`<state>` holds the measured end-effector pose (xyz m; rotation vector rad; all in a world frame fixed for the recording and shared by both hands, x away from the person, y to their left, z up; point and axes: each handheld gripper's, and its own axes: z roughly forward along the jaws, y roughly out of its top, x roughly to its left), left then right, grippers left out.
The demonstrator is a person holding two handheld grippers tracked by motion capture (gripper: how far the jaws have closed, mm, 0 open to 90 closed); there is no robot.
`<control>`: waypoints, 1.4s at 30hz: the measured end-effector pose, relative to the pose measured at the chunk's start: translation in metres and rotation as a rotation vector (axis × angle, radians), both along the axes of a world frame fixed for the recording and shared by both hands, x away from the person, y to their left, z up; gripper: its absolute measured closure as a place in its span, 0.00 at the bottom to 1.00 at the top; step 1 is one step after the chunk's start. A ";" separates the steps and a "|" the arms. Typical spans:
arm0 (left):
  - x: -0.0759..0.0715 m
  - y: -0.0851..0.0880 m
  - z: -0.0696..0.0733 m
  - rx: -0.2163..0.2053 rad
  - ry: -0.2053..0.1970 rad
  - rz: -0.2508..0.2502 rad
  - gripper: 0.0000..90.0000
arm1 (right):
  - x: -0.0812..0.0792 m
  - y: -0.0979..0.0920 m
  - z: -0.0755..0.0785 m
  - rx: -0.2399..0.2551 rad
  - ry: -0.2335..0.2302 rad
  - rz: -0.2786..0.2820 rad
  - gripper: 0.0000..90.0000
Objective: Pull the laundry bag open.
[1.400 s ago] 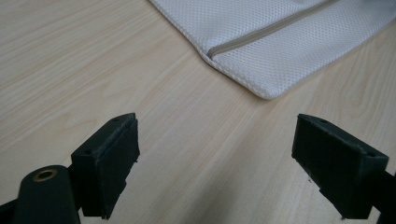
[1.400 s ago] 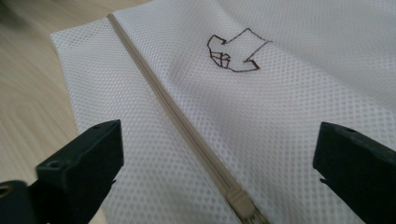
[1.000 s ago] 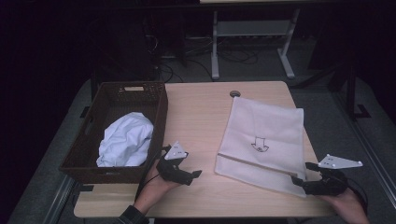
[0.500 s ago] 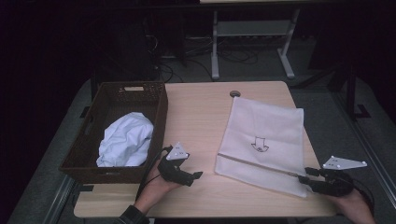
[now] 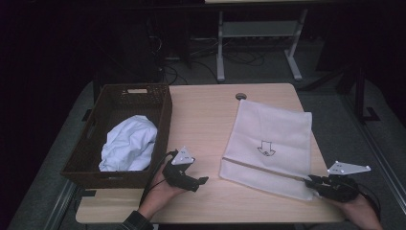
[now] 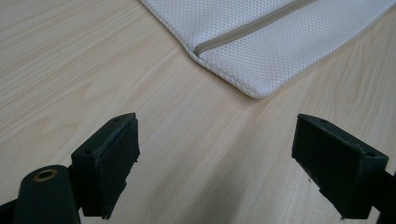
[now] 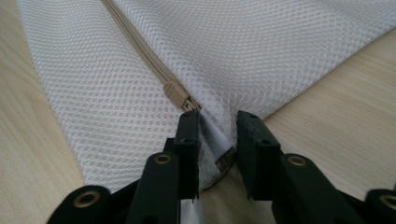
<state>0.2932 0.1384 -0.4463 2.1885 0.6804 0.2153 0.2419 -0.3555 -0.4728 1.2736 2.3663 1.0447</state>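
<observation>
A: Closing in on the zipper end, the right gripper [image 7: 214, 135] has just been narrowing its jaws around the corner of the white mesh laundry bag [image 5: 270, 143]; a fold of mesh and the pull tab sit between them, though whether the pads truly press yet cannot be told from the right gripper view.

B: And the bag itself lies flat on the wooden table [image 5: 206, 115], at the person's right half, with the printed arrow [image 5: 265, 148] facing up; the beige zipper [image 7: 140, 51] runs along its near edge.

A: The left gripper [image 5: 191, 179] rests on the tabletop, well apart from that bag's near-left corner; in its own view the jaws stand wide with bare wood between them, holding nothing.

B: So the step looks like getting a hold on the zipper's slider [image 7: 180, 98], the opening of the bag not yet begun.

A: Likely; the next move calls for a firm pinch on the tab, then a pull along the zipper line; the left gripper would probably need to pin the mesh so the bag doesn't slide.

B: The pale garment [image 5: 129, 143] waits bundled in the dark wicker basket [image 5: 163, 115] at the left.
</observation>
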 end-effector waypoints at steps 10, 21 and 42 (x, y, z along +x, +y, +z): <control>0.001 -0.001 0.000 -0.004 0.000 -0.001 0.16 | 0.002 0.004 0.012 0.080 0.015 -0.014 0.90; 0.000 -0.010 0.002 -0.037 -0.002 -0.028 0.16 | 0.002 0.021 0.023 0.076 -0.040 0.042 0.90; 0.006 -0.054 0.015 -0.146 0.027 -0.140 0.17 | 0.008 0.048 0.032 0.080 -0.084 0.096 0.90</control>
